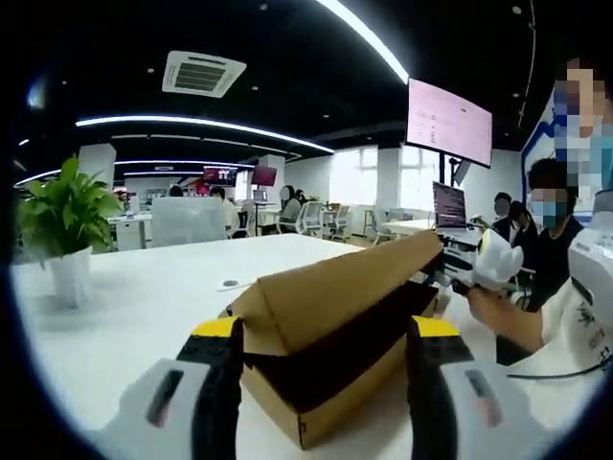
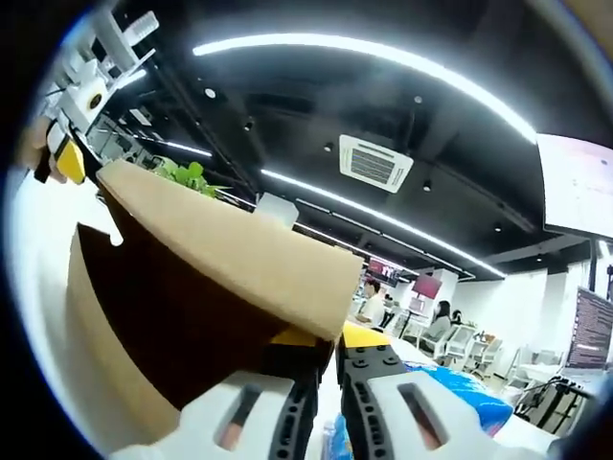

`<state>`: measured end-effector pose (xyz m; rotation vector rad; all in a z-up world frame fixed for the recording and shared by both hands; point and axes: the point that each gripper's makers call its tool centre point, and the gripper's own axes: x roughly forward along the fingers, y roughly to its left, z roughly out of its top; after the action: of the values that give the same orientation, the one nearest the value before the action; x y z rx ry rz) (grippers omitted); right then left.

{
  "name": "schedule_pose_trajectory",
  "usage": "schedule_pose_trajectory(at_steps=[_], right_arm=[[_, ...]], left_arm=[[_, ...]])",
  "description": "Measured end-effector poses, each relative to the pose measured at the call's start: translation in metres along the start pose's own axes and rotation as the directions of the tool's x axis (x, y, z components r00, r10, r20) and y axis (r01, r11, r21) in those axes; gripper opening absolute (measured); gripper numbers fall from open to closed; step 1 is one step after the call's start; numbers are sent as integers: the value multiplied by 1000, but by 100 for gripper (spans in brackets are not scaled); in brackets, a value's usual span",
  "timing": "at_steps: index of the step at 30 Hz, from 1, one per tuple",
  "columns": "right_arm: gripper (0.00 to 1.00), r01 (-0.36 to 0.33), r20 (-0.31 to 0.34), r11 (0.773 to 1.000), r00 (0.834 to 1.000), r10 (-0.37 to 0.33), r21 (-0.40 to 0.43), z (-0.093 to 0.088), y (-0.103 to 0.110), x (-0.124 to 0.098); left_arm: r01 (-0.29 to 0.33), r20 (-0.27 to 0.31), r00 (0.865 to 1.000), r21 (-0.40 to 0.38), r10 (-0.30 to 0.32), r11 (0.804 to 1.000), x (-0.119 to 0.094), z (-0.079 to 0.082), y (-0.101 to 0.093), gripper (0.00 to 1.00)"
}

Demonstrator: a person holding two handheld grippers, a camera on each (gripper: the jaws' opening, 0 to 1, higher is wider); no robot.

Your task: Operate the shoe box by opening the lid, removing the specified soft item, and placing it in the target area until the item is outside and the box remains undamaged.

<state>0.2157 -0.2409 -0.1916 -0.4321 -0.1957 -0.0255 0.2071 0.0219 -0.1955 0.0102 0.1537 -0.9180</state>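
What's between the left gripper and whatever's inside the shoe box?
The lid. It is only partly raised, sloping over the shoe box opening, and the interior under it is dark, so the contents can't be made out. The left gripper sits open at the box's near corner.

Left gripper (image 1: 326, 359) jaws rise from the bottom, spread wide apart, yellow-tipped, sitting on either side of the near corner of the cardboard shoe box (image 1: 330, 383) on the white table (image 1: 144, 307). Box lid (image 1: 345, 283) tilted up, partly open, dark inside. Right gripper (image 1: 493, 261) at the lid's far right end, held by a person's hand (image 1: 488, 309). Potted plant (image 1: 62, 235) at far left on the table. Monitor (image 1: 448, 122) hangs upper right.
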Motion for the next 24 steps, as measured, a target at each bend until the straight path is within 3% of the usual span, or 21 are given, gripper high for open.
schedule_pose_trajectory(at_steps=[7,15,24], right_arm=[[3,-4,-1,1000,1000,4,6,-3,0,3],[3,-11,-7,1000,1000,11,4,-6,-1,7],[3,-16,-11,1000,1000,16,-3,-10,4,6]], left_arm=[[-8,4,1000,0,8,1000,0,-1,4,68],[-44,12,999,-7,44,999,-1,-2,11,58],[-44,9,999,-23,44,999,-1,-3,12,58]])
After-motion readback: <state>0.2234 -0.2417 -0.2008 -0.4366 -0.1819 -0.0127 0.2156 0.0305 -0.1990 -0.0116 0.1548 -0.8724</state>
